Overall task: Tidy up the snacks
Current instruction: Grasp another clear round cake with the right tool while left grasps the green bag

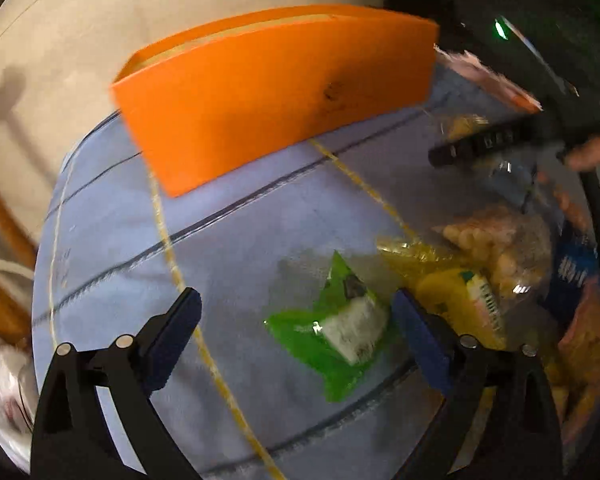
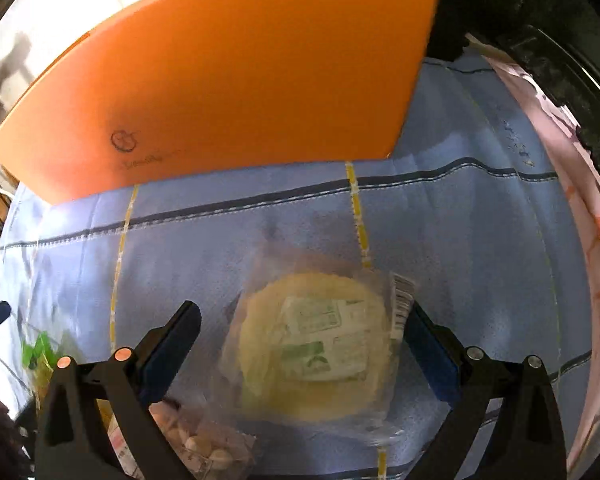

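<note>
Two wrist views share the orange box standing on the blue striped cloth over the table. Only the left view shows the green packet lying flat, with a heap of yellow snack bags just to its right. Only the right view shows the round pale snack in clear wrap, flat on the cloth in front of the box. The left hand-held gripper is spread wide around the green packet, gripping nothing. The right hand-held gripper is equally wide, straddling the round snack; contact cannot be told.
</note>
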Demonstrator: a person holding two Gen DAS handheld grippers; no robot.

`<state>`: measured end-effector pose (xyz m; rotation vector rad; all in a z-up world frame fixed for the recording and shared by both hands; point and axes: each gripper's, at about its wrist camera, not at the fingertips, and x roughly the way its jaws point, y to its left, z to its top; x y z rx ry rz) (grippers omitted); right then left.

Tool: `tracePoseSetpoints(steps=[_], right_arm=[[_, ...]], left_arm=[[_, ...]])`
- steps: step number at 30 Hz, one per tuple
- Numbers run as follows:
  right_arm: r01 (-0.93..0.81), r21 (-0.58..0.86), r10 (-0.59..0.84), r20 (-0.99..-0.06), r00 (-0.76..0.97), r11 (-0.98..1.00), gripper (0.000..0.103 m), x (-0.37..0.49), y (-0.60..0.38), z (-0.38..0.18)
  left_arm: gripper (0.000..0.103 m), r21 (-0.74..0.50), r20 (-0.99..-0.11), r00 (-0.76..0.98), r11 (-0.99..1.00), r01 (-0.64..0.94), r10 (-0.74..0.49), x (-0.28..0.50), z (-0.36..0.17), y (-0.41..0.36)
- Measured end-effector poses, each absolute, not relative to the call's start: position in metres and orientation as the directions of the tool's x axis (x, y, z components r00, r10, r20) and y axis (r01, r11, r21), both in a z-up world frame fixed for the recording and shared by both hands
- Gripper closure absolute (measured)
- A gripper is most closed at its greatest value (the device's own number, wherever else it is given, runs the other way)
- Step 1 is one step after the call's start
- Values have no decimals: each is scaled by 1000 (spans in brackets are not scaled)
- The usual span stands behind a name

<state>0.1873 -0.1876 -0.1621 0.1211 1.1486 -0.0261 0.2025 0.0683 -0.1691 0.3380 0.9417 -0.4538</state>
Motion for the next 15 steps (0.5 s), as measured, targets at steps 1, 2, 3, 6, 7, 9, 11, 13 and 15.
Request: tracePoseSetpoints(steps=[1,2,3,6,7,9,11,13,15], right_arm=[[93,86,40,-910,412,992,4,187,-190,-162],[103,99,47,-906,420,990,4,187,-193,-161],[108,123,66,-901,428,986,8,186,-197,-162],[101,110,55,-898,437,989,42,180,-201,-158],[108,110,53,-899,434,988,43,178,-202,-157],[129,160,93,-904,417,979,45,172,-208,-158],[140,152,83,-908,412,978,46,165,-209,-157],[142,166,92,-902,421,976,46,158,-209,-152],[148,193,109,-889,444,970,46,151,-210,-138]], left_arm=[[6,77,-838,495,846,528,-232,204,-172,65],[6,62,-841,482,840,539,-247,205,-174,64],[7,35,-845,465,841,540,-263,208,-177,64],[34,-41,-852,438,870,492,-288,208,-187,71],[41,-34,-855,437,872,489,-279,205,-186,70],[52,-53,-869,417,888,457,-266,197,-183,72],[56,-67,-879,408,910,408,-248,194,-182,75],[60,-113,-885,395,938,328,-245,193,-179,82],[63,-193,-879,383,947,256,-283,192,-172,90]])
